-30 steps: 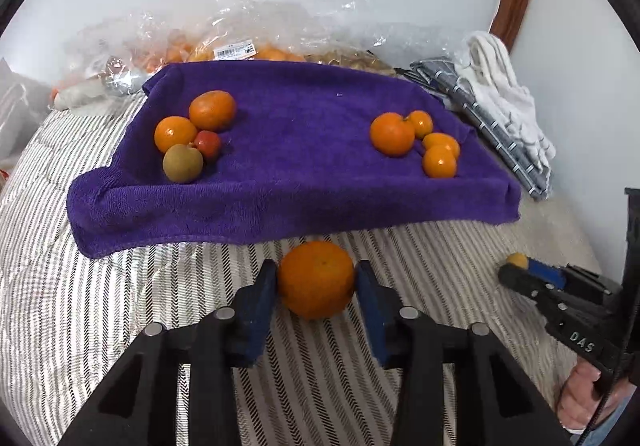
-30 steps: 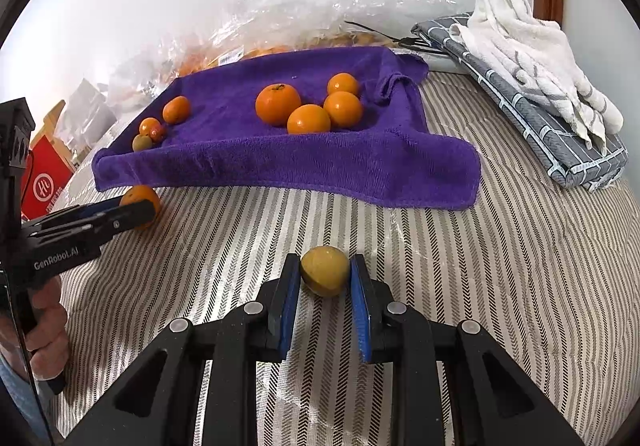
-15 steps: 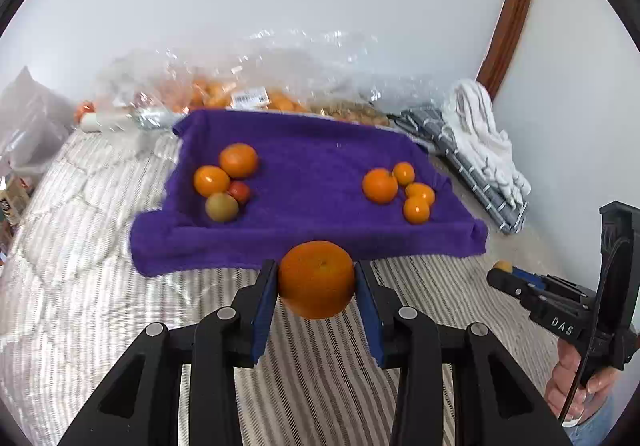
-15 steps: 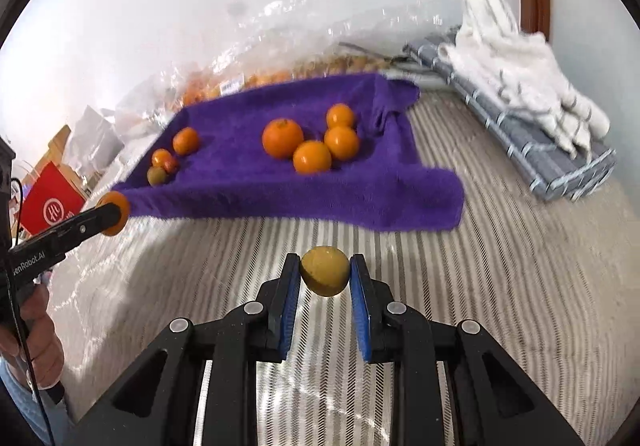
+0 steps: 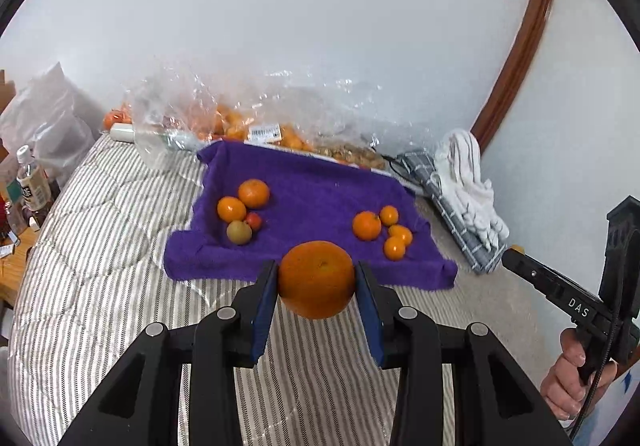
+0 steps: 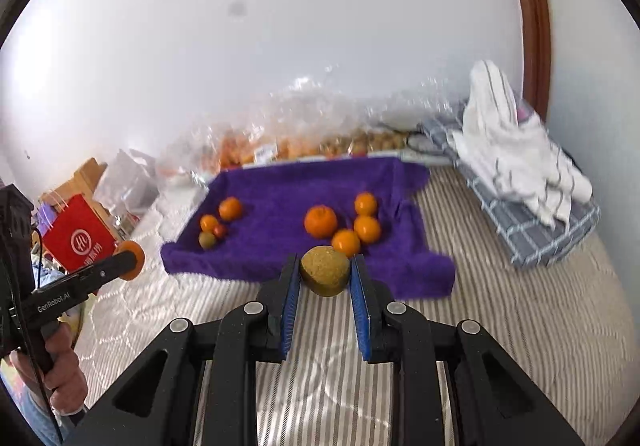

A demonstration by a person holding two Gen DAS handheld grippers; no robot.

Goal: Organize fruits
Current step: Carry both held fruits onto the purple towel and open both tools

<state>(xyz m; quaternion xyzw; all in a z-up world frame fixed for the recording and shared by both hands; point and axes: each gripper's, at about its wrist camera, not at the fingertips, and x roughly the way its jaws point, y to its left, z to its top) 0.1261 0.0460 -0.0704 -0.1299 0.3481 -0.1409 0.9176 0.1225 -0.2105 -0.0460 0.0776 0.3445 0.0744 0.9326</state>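
My left gripper (image 5: 316, 278) is shut on a large orange (image 5: 317, 278) and holds it in the air over the striped bed, in front of the purple towel (image 5: 312, 202). My right gripper (image 6: 325, 272) is shut on a yellow-brown fruit (image 6: 325, 275), also raised before the towel (image 6: 280, 202). On the towel, a left group (image 5: 240, 210) has two oranges, a small red fruit and a brownish fruit. A right group (image 5: 382, 232) has several oranges. The left gripper with its orange also shows at the left of the right wrist view (image 6: 130, 255).
Clear plastic bags of fruit (image 5: 256, 126) lie behind the towel by the wall. Folded grey and white cloths (image 5: 464, 202) lie at the right. A bottle (image 5: 32, 182) and a red bag (image 6: 78, 232) stand off the bed's left side.
Both grippers have risen from the bed with their fruit and pulled back; the towel now looks smaller and farther away.
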